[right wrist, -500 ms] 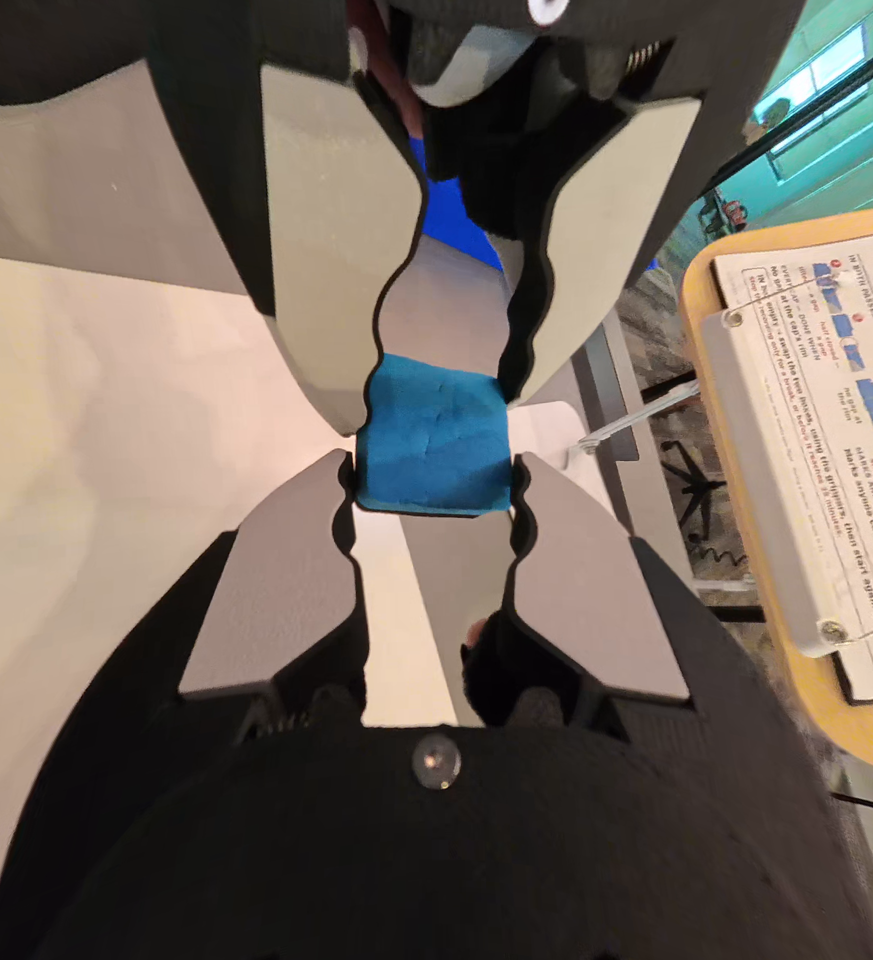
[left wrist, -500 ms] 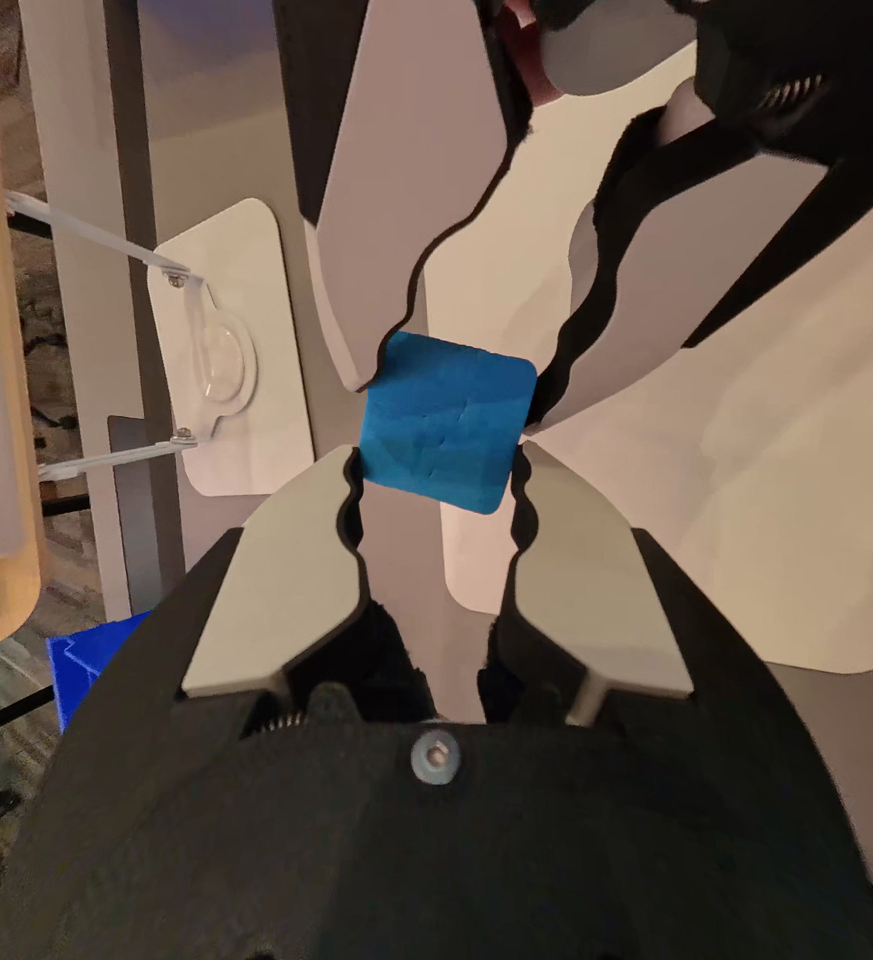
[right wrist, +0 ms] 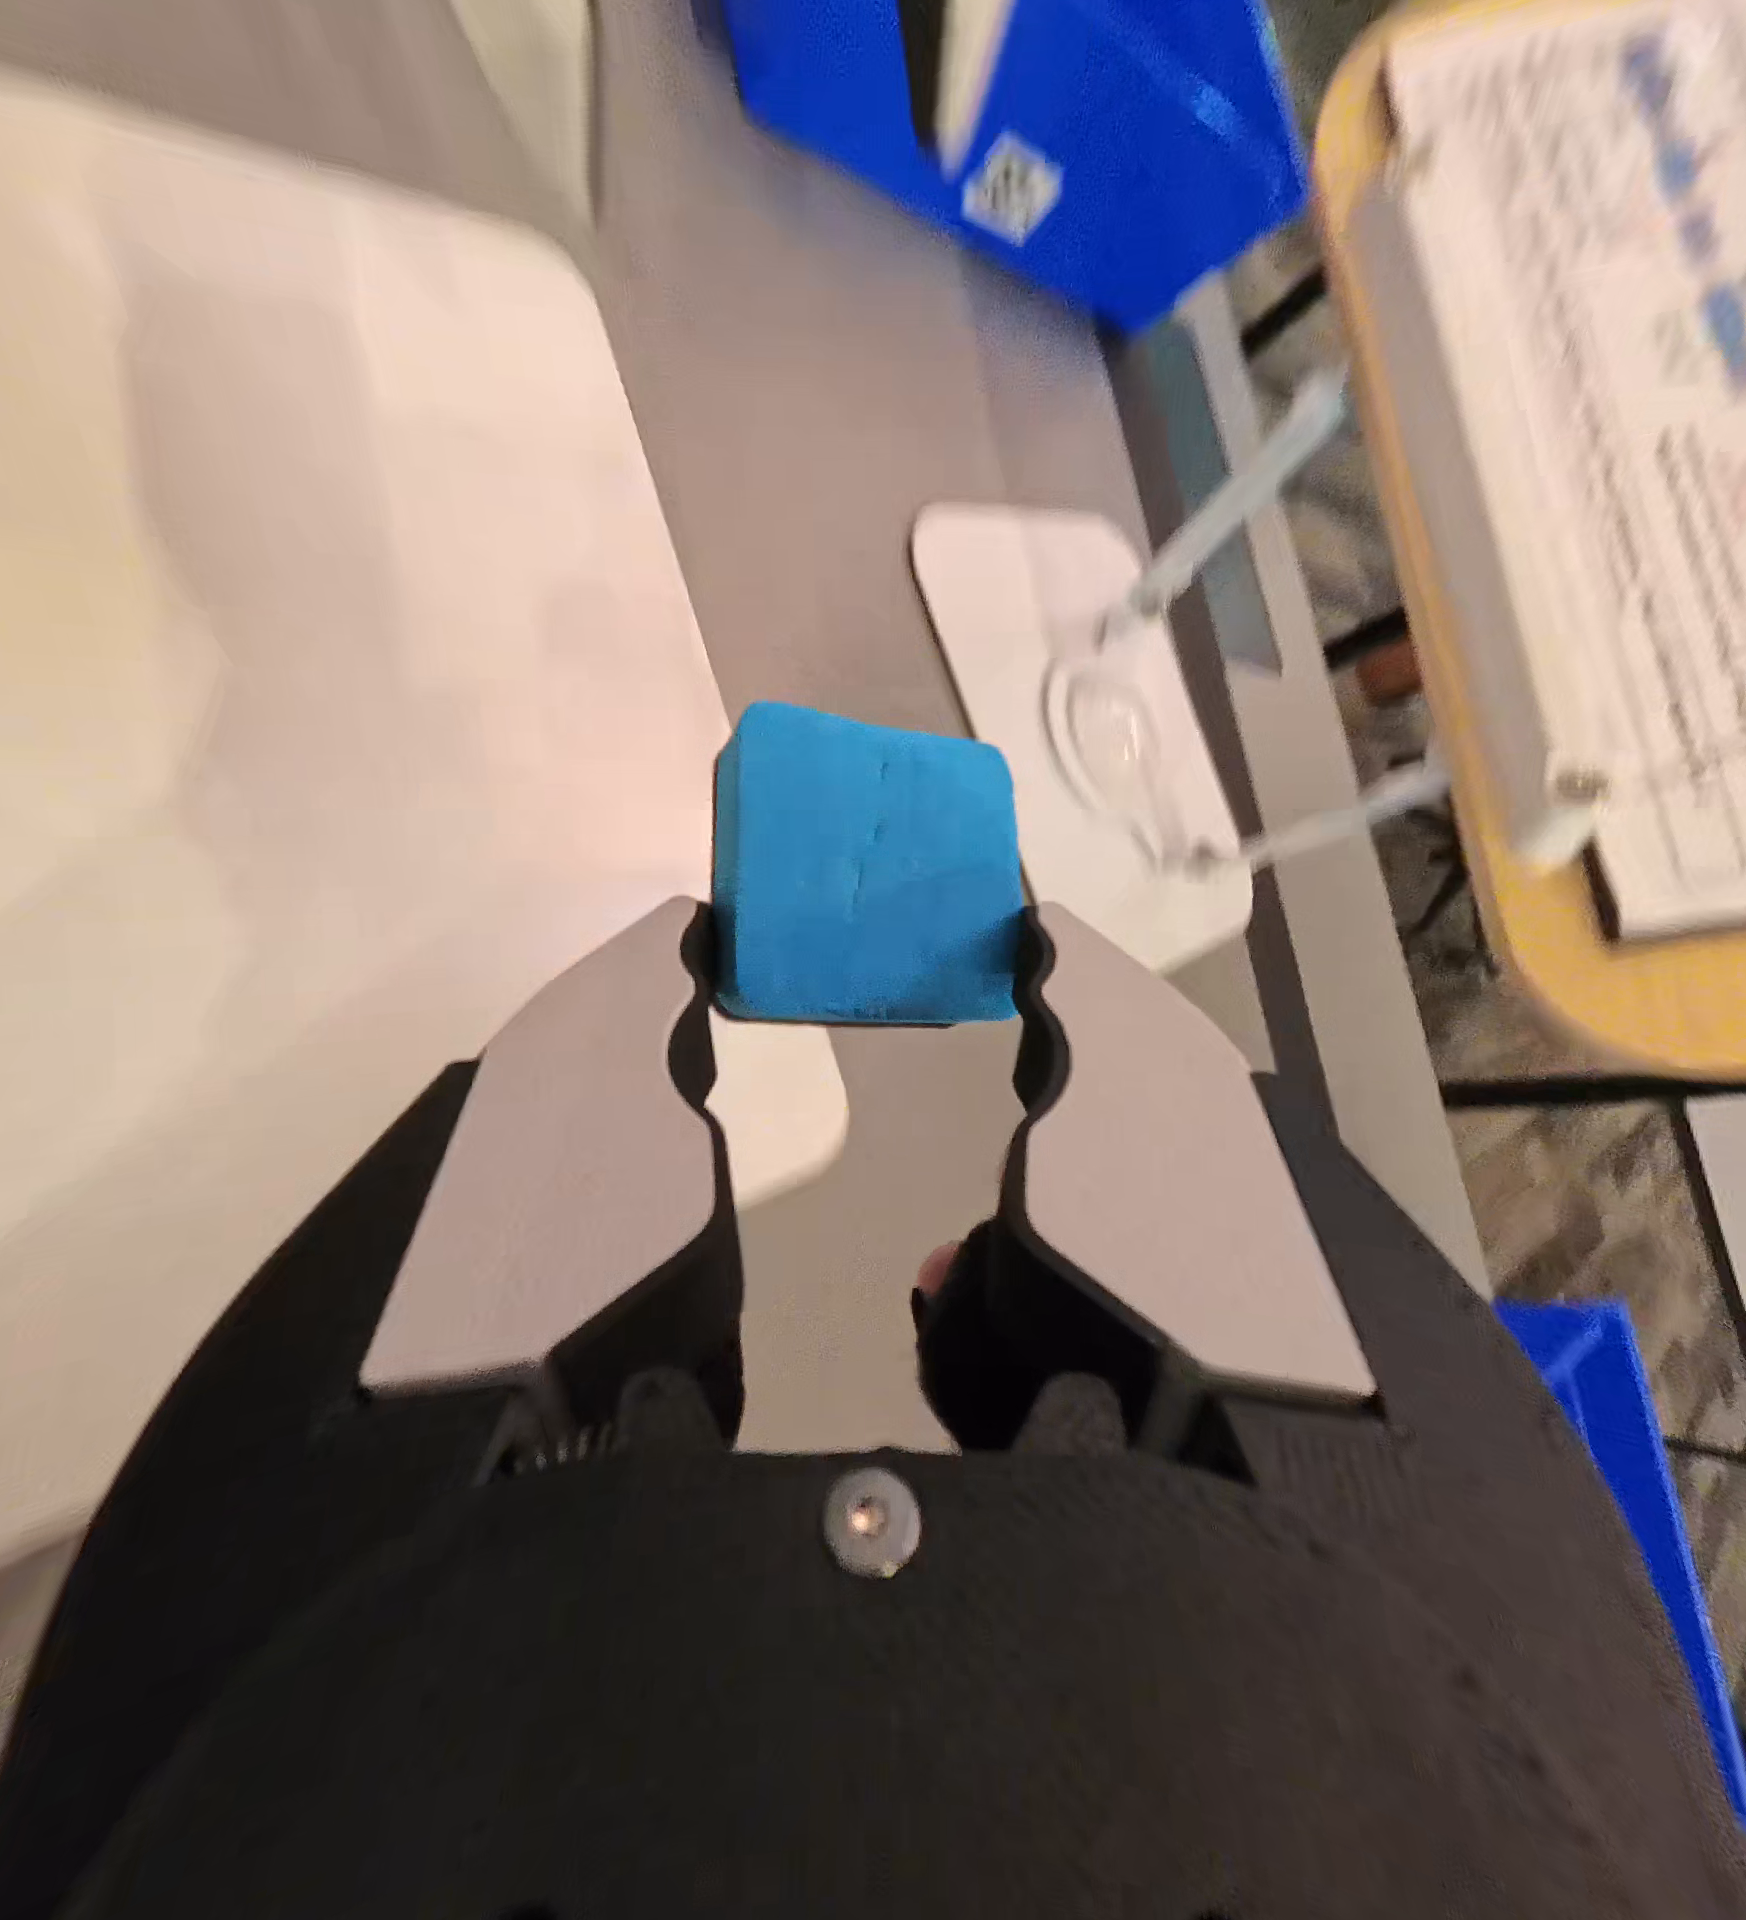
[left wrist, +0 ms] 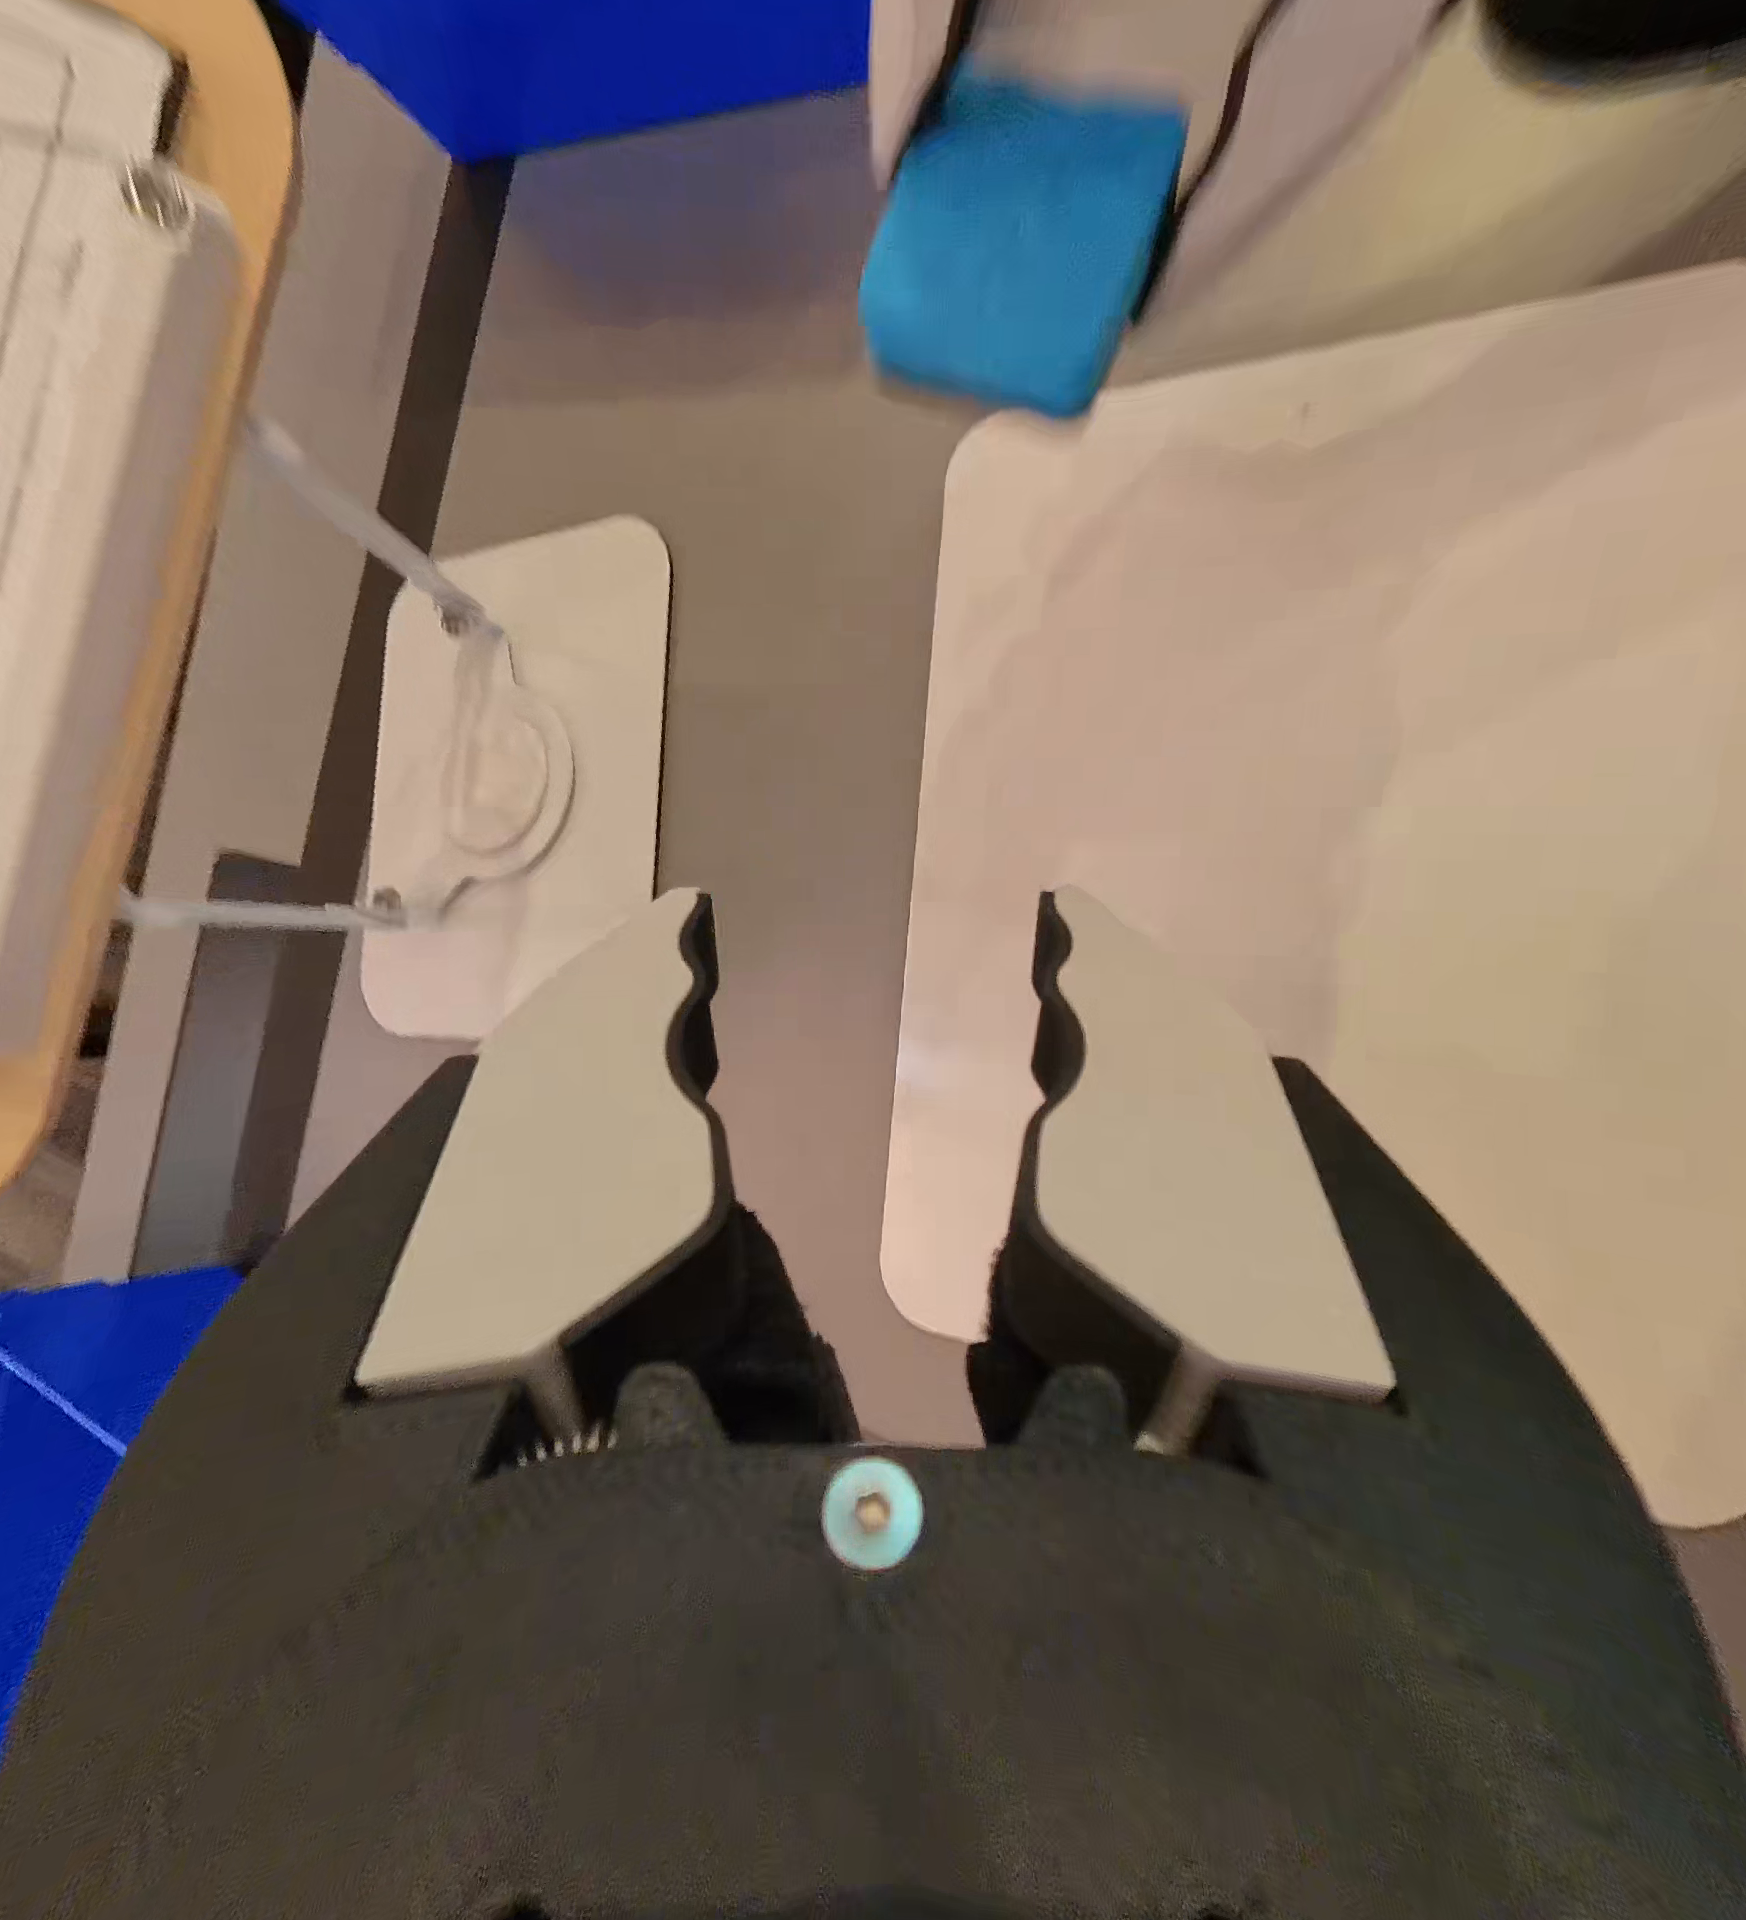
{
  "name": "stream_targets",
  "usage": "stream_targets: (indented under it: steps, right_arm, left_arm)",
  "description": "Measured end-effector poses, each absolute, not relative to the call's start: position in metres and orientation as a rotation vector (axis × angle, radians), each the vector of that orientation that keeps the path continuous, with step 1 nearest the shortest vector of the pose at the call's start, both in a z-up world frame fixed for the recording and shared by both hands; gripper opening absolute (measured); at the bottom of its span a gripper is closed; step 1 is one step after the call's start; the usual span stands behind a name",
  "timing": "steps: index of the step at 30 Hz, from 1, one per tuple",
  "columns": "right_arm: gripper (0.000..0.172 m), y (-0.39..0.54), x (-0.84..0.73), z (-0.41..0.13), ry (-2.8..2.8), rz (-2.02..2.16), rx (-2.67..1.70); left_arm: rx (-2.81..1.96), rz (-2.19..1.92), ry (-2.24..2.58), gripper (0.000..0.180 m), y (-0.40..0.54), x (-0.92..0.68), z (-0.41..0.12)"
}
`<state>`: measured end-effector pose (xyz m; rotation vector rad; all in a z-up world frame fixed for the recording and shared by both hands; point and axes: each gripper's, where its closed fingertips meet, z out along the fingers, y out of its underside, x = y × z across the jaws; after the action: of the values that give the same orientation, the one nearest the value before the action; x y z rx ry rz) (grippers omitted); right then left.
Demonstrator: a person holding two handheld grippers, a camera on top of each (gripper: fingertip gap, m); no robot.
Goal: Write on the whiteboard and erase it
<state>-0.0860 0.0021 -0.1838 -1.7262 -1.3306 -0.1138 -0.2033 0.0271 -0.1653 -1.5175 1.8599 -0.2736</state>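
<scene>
Closest in, the left gripper [left wrist: 874, 914] stands with its jaws spread and bare, poised over the grey table [left wrist: 796, 675] strip that runs between the big whiteboard's [left wrist: 1420, 831] rounded left edge and a small white plate [left wrist: 588, 623]. The right gripper [right wrist: 871, 935] pinches the blue eraser [right wrist: 864, 873] at its near end, pads tight on both sides, above that same strip by the board's edge. Farther off, a blue box [left wrist: 578, 73] and a wooden stand [left wrist: 256, 343] close the left side.
</scene>
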Motion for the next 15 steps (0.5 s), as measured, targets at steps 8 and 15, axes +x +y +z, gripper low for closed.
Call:
stream_targets:
  steps: [8,15]
  right_arm:
    - [0.057,-0.009,0.011,-0.241,-1.431,0.081,-1.963]
    - [0.057,-0.012,0.020,-0.280,-1.538,0.146,-2.040]
  left_arm:
    - [-1.795,-0.328,1.824,0.056,0.052,-0.268,-0.235]
    - [-1.911,-0.365,1.795,0.055,0.053,-0.301,-0.260]
